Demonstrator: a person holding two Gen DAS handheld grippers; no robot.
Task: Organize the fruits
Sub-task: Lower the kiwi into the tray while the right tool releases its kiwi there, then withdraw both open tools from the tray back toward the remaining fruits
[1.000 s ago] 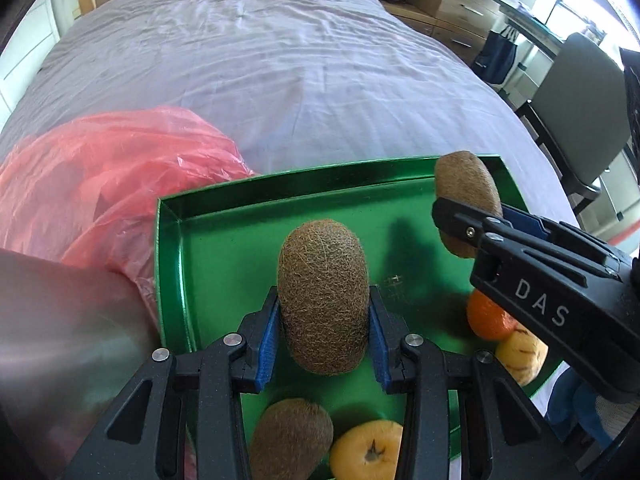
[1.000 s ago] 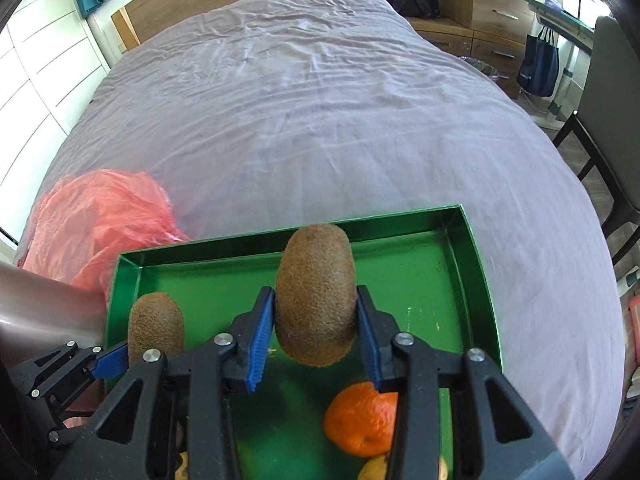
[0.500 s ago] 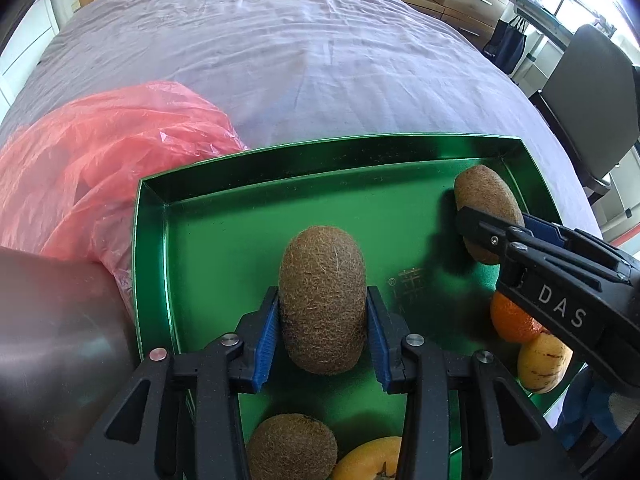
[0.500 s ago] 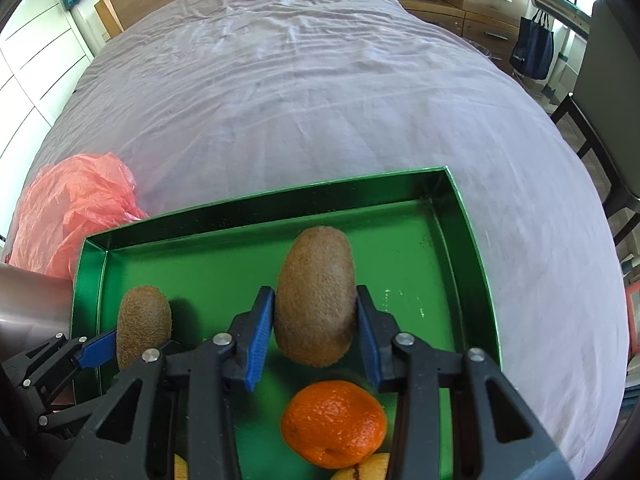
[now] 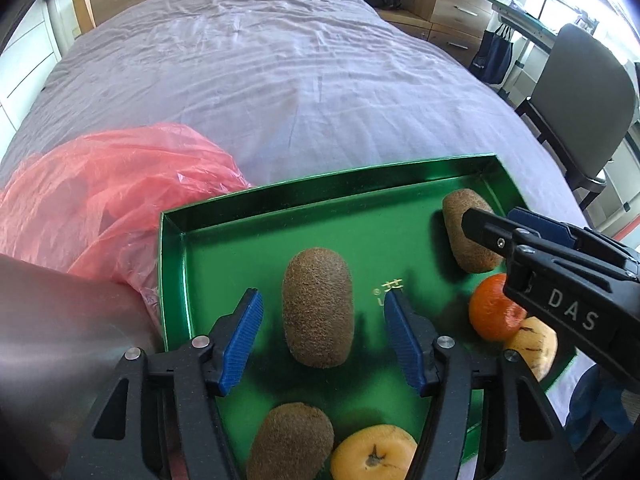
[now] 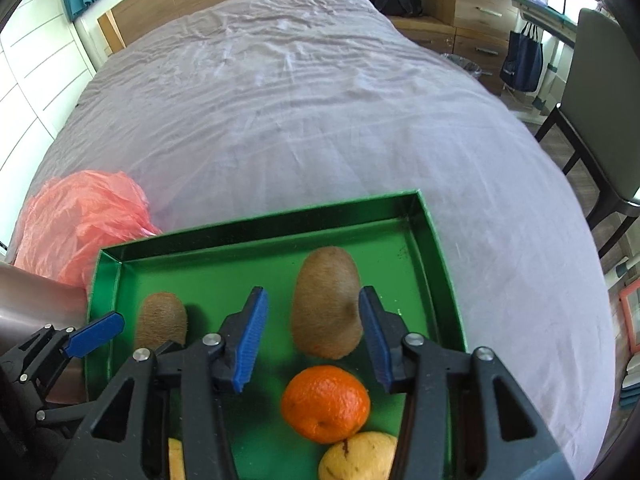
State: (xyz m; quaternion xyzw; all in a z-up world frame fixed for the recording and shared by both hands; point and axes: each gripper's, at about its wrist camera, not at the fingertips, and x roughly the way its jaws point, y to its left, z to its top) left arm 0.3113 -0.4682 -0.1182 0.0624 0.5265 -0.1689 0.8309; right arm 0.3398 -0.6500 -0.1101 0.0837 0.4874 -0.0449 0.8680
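Two kiwis now lie released on the green tray [image 5: 208,216]; left gripper [image 5: 320,336] and right gripper [image 6: 312,332] jaws have just opened, pads clear of each fruit.

A green tray [image 5: 248,204] holds brown fuzzy kiwis [image 5: 318,312], an orange mandarin [image 6: 325,403] and yellow fruit [image 5: 374,453] — beside it a pink plastic bag [image 5: 100,188] on a lilac-grey sheet [image 6: 320,112]; the black grippers [image 5: 320,336] wear blue pads [image 5: 242,338].

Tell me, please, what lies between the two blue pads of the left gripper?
In the left wrist view, a kiwi lies on the green tray between the left gripper's pads, touching neither; its jaws have just been opening.
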